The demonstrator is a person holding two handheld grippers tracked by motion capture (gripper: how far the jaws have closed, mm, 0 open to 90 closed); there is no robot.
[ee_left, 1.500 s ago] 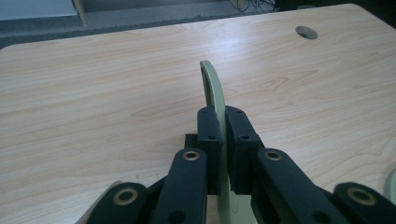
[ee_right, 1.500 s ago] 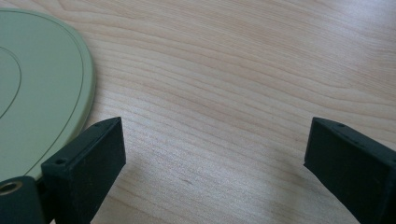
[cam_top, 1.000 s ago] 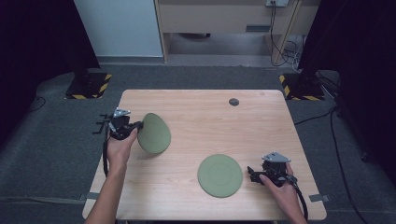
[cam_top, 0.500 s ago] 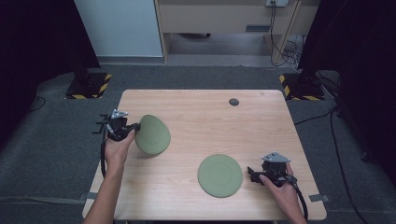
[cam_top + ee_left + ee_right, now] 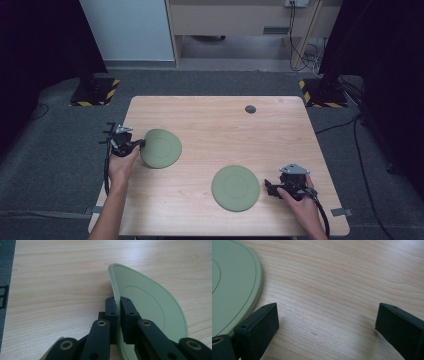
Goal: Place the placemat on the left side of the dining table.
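Two green plates are on the wooden table [image 5: 215, 130]. My left gripper [image 5: 141, 144] is shut on the rim of the left green plate [image 5: 161, 148], which is tilted low over the table's left side. In the left gripper view its jaws pinch the thin edge of that plate [image 5: 150, 305]. The second green plate [image 5: 235, 188] lies flat near the front. My right gripper [image 5: 266, 187] rests just right of it, open, with bare wood between its fingers; the flat plate's edge [image 5: 232, 290] lies beside its left jaw.
A small dark round disc [image 5: 250, 109] sits near the table's far edge. Grey carpet surrounds the table, with yellow-and-black striped stand bases [image 5: 95, 91] at the far corners and cables on the floor at right.
My left hand has come down and toward the front with the plate, which now tilts flatter and closer to the tabletop. The right gripper and the flat plate have stayed put.
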